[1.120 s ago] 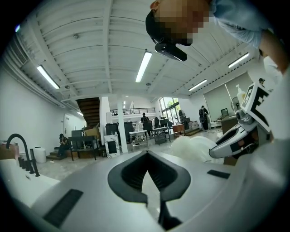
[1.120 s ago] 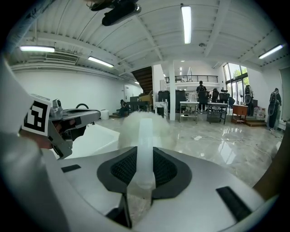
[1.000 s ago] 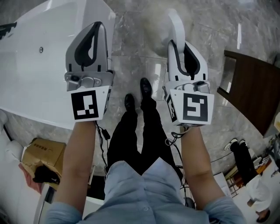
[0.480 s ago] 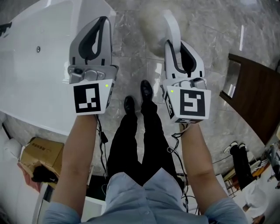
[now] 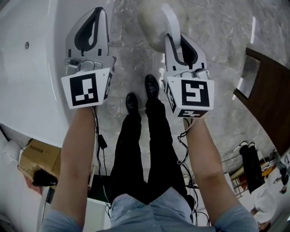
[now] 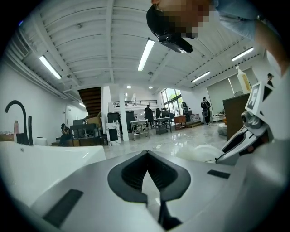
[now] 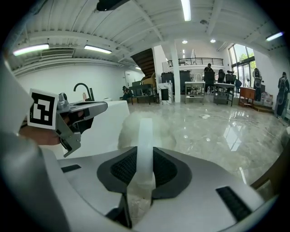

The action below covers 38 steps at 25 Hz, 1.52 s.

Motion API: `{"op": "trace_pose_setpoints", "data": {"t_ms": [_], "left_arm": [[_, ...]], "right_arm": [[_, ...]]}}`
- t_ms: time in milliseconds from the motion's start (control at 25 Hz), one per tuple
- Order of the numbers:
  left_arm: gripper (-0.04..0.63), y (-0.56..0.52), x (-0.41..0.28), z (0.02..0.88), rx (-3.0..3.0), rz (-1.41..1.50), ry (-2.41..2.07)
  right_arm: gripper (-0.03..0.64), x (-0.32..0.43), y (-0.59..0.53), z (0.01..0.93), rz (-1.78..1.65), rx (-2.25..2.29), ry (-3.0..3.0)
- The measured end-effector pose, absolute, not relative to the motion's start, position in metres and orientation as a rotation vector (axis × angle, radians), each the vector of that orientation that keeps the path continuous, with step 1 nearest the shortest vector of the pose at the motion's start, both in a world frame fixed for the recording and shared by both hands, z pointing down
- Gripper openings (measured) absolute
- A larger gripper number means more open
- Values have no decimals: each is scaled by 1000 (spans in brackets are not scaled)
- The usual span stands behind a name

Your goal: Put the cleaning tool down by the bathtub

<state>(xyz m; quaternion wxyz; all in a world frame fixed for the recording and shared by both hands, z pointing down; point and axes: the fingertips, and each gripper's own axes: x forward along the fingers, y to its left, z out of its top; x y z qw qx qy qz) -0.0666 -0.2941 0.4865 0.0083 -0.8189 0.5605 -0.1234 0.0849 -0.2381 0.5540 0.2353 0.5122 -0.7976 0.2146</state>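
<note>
The cleaning tool has a white handle (image 5: 171,19) and a pale fluffy head (image 5: 149,22). It hangs over the marble floor just right of the white bathtub (image 5: 27,68). My right gripper (image 5: 173,37) is shut on the handle (image 7: 145,136), and the fluffy head (image 7: 129,129) sticks out beyond the jaws. My left gripper (image 5: 99,11) is over the tub's rim, its jaws shut with nothing between them (image 6: 146,152). The tub wall (image 7: 106,122) lies left of the tool.
A dark wooden cabinet (image 5: 267,95) stands at the right. A cardboard box (image 5: 38,156) and cables (image 5: 102,140) lie behind me on the left. My shoes (image 5: 151,86) stand on the floor between the grippers. A black tap (image 6: 18,108) rises from the tub's far side.
Both grippers have sunk toward the floor together, the right one still holding the tool. The bathtub now fills more of the left side of the head view.
</note>
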Motion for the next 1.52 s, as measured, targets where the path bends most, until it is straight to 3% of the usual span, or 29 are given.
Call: {"op": "trace_pose_setpoints", "data": {"t_ms": [720,1520], "left_arm": [[15,-247,-64,680,-2691,-542,1746],[15,-260,-92,746,-2691,-608,1769]], "right_arm": [[95,76,-183,729,709,1322,-2066],[95,40,-195,811,752,1268,-2041]]}}
